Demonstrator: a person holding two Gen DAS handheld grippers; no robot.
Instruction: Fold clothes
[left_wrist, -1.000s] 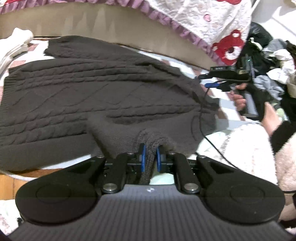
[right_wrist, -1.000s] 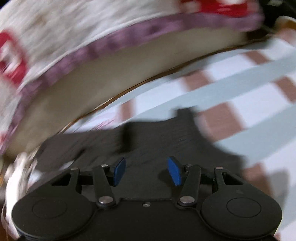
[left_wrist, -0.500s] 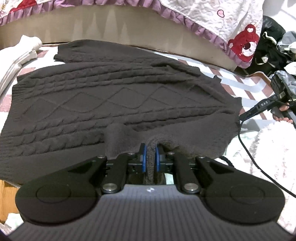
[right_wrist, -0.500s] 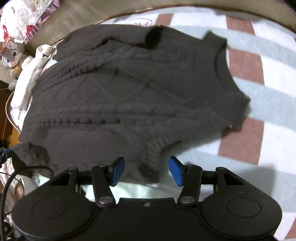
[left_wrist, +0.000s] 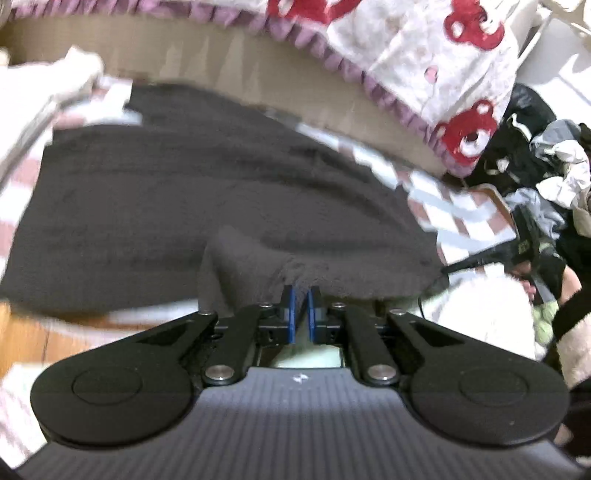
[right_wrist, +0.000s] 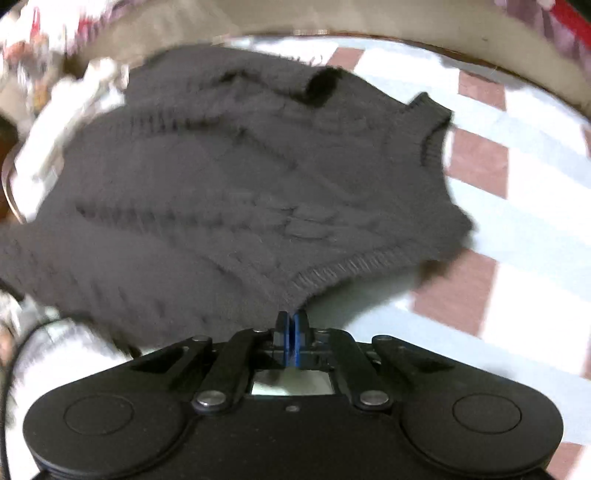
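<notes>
A dark grey cable-knit sweater vest (right_wrist: 236, 192) lies spread flat on a bed covered by a striped blanket (right_wrist: 524, 229) in pale blue, white and brick red. Its near edge is now pinched at two places. The right gripper (right_wrist: 292, 325), whose fingers stood wide apart on either side of the ribbed armhole edge half a second ago, has just closed; the blue pads now meet on that edge with knit caught between them. The left gripper (left_wrist: 300, 295) was already clamped on a bunched fold of the vest's near edge a second ago and has tightened a little further, the fabric rising into a small tent at its tips. Both views are blurred.

With both grips in place, the vest looks ready to be lifted and carried over itself for a first fold.

Beyond the vest sit a beige bed frame (left_wrist: 221, 62), a quilt with red bears and a purple ruffle (left_wrist: 424, 55), and a heap of unfolded clothes (left_wrist: 546, 155) at right.
</notes>
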